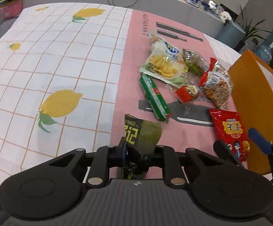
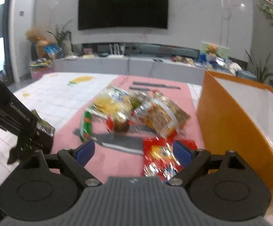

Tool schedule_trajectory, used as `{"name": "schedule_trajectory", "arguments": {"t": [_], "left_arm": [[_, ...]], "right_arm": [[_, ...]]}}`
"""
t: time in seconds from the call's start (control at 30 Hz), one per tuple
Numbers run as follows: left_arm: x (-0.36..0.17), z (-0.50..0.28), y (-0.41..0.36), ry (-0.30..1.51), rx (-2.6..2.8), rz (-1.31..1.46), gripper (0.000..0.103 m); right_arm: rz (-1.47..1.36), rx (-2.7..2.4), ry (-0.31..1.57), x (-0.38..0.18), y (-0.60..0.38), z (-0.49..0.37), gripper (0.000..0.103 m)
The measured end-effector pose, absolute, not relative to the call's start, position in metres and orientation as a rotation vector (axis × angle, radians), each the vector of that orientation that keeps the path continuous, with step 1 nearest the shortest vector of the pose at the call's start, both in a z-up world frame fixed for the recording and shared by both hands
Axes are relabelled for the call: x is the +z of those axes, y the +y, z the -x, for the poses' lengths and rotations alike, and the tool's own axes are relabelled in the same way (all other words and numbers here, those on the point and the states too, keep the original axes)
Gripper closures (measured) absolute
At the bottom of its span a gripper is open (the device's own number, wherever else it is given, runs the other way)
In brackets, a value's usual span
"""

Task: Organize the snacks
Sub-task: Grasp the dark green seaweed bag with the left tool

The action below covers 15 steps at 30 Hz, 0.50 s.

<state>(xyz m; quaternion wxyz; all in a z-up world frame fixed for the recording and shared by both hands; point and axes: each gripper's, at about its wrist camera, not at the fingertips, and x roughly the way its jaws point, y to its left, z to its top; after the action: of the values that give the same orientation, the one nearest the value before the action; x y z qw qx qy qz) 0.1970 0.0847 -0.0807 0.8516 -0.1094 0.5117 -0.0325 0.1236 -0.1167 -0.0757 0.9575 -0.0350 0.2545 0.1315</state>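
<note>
My left gripper (image 1: 136,150) is shut on a dark green snack packet (image 1: 143,133) and holds it above the pink mat; the packet also shows in the right wrist view (image 2: 44,127). My right gripper (image 2: 134,151) is open and empty, just above a red snack bag (image 2: 161,158), also seen in the left wrist view (image 1: 229,130). A pile of snacks lies on the mat: a green sausage tube (image 1: 154,98), a pale puffed-snack bag (image 1: 164,64), a brown cracker bag (image 1: 218,86) and a small red pack (image 1: 185,93).
An orange box (image 2: 228,124) with a white inside stands open at the right edge of the table. The pink mat (image 1: 129,60) lies over a white lemon-print tablecloth (image 1: 51,60). A low grey cabinet with clutter runs behind the table.
</note>
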Motion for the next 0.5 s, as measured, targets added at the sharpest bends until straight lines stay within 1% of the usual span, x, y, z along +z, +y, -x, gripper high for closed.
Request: {"name": "schedule_trajectory", "arguments": {"t": [0.1, 0.13, 0.17, 0.2, 0.23, 0.3, 0.37, 0.5], "left_arm": [[-0.087, -0.201, 0.084, 1.103, -0.061, 0.200, 0.081], [-0.087, -0.200, 0.084, 1.109, -0.061, 0.188, 0.072], [-0.087, -0.199, 0.084, 1.115, -0.053, 0.176, 0.063], [-0.087, -0.200, 0.085, 1.136, -0.046, 0.169, 0.035], [-0.088, -0.200, 0.086, 1.151, -0.029, 0.158, 0.025], [-0.092, -0.200, 0.089, 1.166, 0.000, 0.124, 0.021], [-0.098, -0.201, 0.092, 1.190, 0.021, 0.110, 0.021], [-0.101, -0.203, 0.099, 1.200, 0.022, 0.148, 0.023]], "right_arm": [[0.097, 0.303, 0.498, -0.075, -0.105, -0.133, 0.015], [0.104, 0.309, 0.498, -0.076, -0.101, -0.136, 0.015], [0.110, 0.314, 0.501, -0.077, -0.098, -0.140, 0.015], [0.114, 0.317, 0.504, -0.078, -0.095, -0.143, 0.015], [0.113, 0.316, 0.507, -0.079, -0.094, -0.147, 0.016], [0.102, 0.315, 0.523, -0.081, -0.095, -0.154, 0.016], [0.085, 0.312, 0.524, -0.081, -0.097, -0.158, 0.016], [0.089, 0.319, 0.519, -0.082, -0.096, -0.157, 0.016]]}}
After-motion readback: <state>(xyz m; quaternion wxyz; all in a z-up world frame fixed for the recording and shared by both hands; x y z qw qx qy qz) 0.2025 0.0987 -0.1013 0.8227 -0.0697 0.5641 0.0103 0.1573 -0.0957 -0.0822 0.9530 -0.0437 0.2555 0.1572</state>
